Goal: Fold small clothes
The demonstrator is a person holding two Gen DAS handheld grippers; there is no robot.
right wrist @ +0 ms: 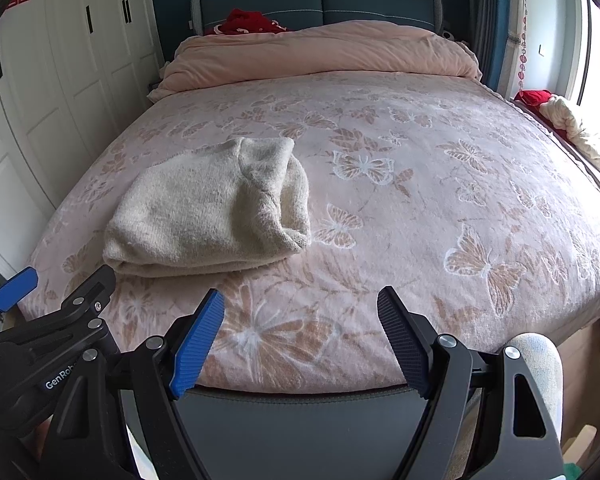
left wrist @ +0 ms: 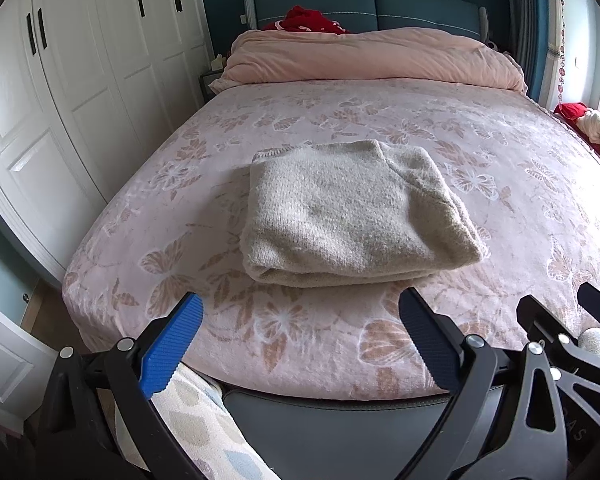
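A cream knitted sweater (left wrist: 352, 212) lies folded into a thick rectangle on the pink butterfly-patterned bed cover (left wrist: 500, 184). In the right wrist view the same sweater (right wrist: 208, 212) sits to the left of centre. My left gripper (left wrist: 302, 322) hovers over the foot of the bed just short of the sweater's near edge, jaws wide apart and empty. My right gripper (right wrist: 302, 316) stands open to the right of the sweater, also with nothing between its fingers. The left gripper's body (right wrist: 60, 320) shows at the lower left of the right wrist view.
A rolled pink duvet (left wrist: 372, 56) lies across the head of the bed before a blue headboard (left wrist: 364, 4), with a red item (left wrist: 308, 20) behind it. White wardrobe doors (left wrist: 60, 100) line the left side. Red and cream cloth (right wrist: 560, 116) rests by the window at right.
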